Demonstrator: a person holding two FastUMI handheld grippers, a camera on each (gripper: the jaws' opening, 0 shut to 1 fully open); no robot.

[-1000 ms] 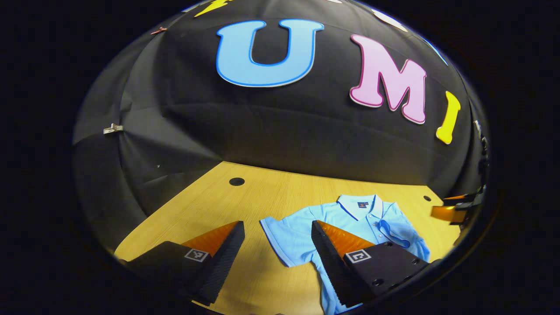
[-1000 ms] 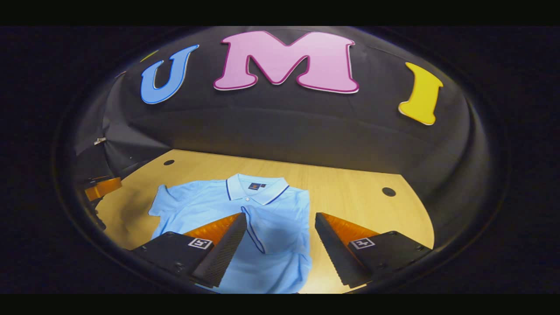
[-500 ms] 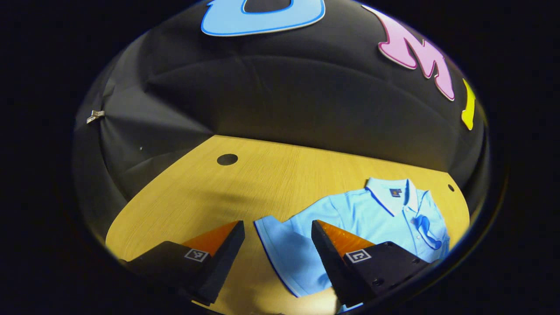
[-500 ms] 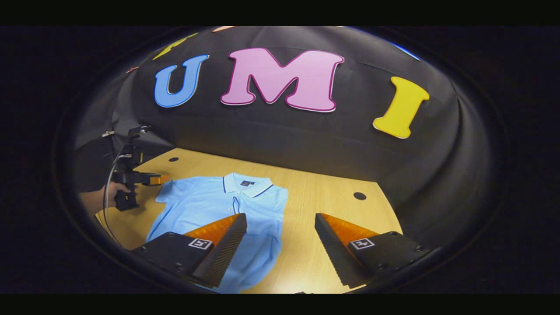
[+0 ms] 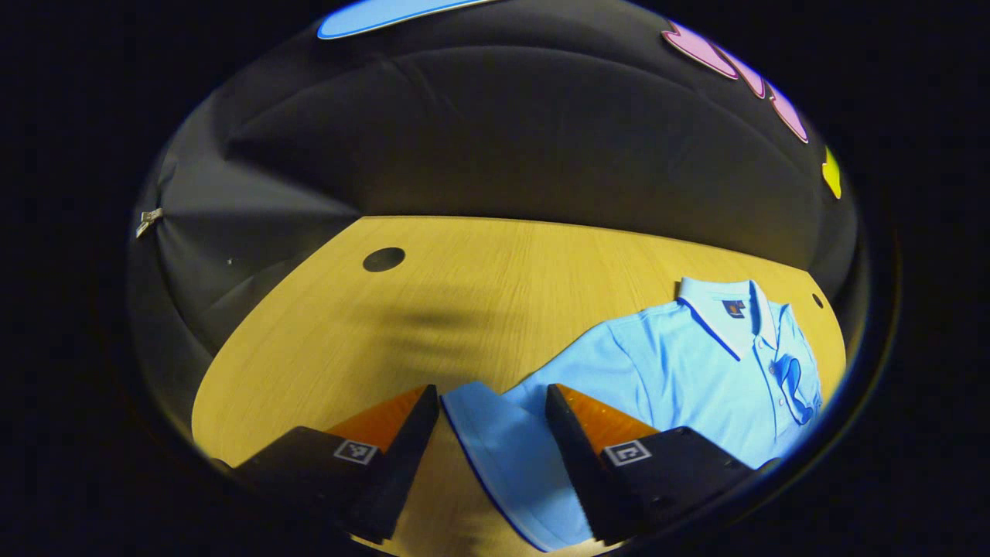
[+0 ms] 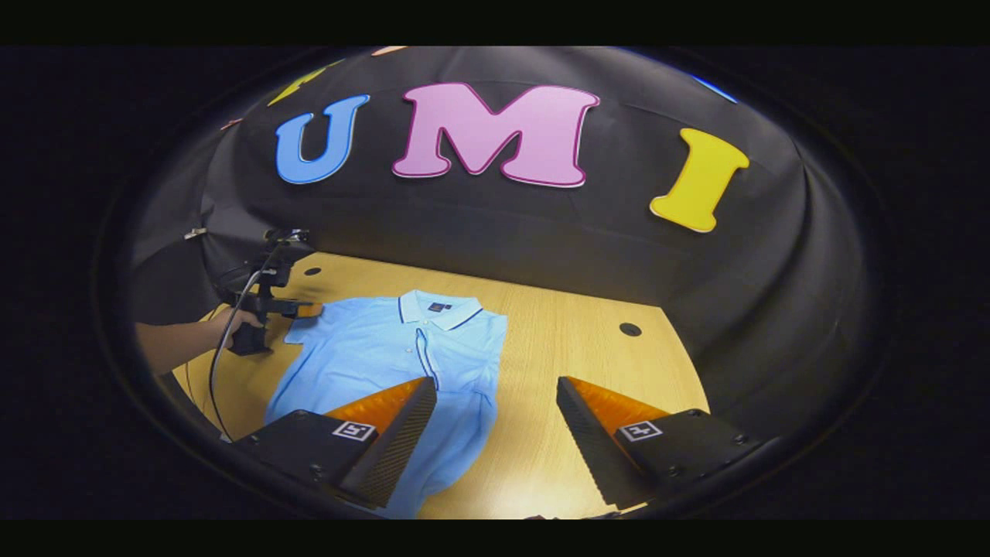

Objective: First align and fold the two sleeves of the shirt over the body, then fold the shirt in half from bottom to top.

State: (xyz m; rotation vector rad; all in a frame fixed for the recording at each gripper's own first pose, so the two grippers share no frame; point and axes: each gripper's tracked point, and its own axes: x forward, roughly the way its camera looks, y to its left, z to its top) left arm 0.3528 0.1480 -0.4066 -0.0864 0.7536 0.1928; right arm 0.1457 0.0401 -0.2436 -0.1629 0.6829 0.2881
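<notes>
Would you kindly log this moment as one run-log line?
left tongs: open, astride left sleeve | right tongs: open, idle | right sleeve: folded | shirt: flat

Bare table [image 5: 402, 325] lying open left of shirt [image 5: 681, 363] in left gripper view; only small hole [image 5: 384, 258] there. Sleeve [image 5: 503, 449] lying in gap between left gripper [image 5: 492, 402] fingers, both fingers parted. In right gripper view, bare wood lying open right of shirt [image 6: 387, 363]; right gripper [image 6: 495, 394] gap being left free over shirt edge. Wall closing off far table edge.
</notes>
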